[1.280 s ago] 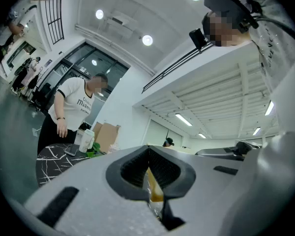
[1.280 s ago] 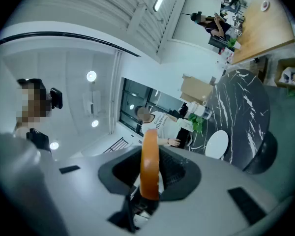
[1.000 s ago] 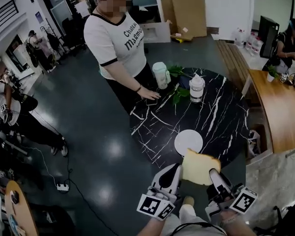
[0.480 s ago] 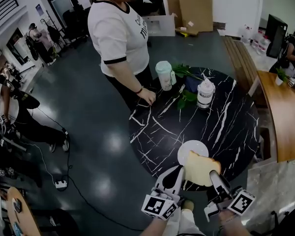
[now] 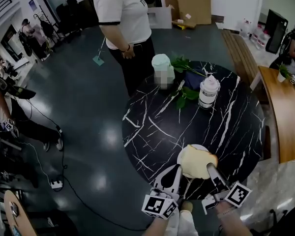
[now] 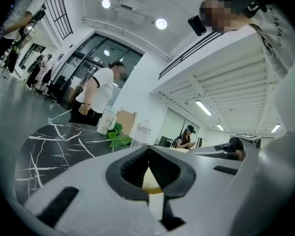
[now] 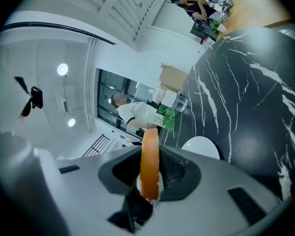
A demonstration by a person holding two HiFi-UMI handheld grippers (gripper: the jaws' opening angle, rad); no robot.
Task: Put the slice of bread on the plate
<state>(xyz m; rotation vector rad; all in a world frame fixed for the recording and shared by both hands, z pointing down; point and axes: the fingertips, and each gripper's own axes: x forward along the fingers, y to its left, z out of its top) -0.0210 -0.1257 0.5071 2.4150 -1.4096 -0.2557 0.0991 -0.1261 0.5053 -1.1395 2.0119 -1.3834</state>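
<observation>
Head view, listed left to right from your side.

1. Left gripper [image 5: 174, 169]: your fingers are pressed together at the tips with nothing between them. In the left gripper view [image 6: 148, 150] a pale patch of the slice of bread [image 6: 152, 183] shows only through the gap behind those tips. The fingers lie just beside the slice's left edge; you cannot tell whether they touch it.

2. Slice of bread [image 5: 196, 162]: it reaches leftward from your right fingers towards your left ones. It hangs over the plate [image 5: 179, 157], of which only a white rim shows past it.

3. Right gripper [image 5: 210, 167]: your fingers are clamped on the slice's near right corner. In the right gripper view [image 7: 150, 151] the orange crust [image 7: 150, 161] stands edge-on between them, with the plate [image 7: 201, 146] just beyond.

4. Tabletop [image 5: 152, 132]: round, black with white veins. Well beyond both pairs of fingers stand a pale green cup [image 5: 161, 63], green leaves [image 5: 183, 96] and a lidded jar [image 5: 208, 91].

5. Person [image 5: 123, 14]: white top, standing past the tabletop's far left edge.
</observation>
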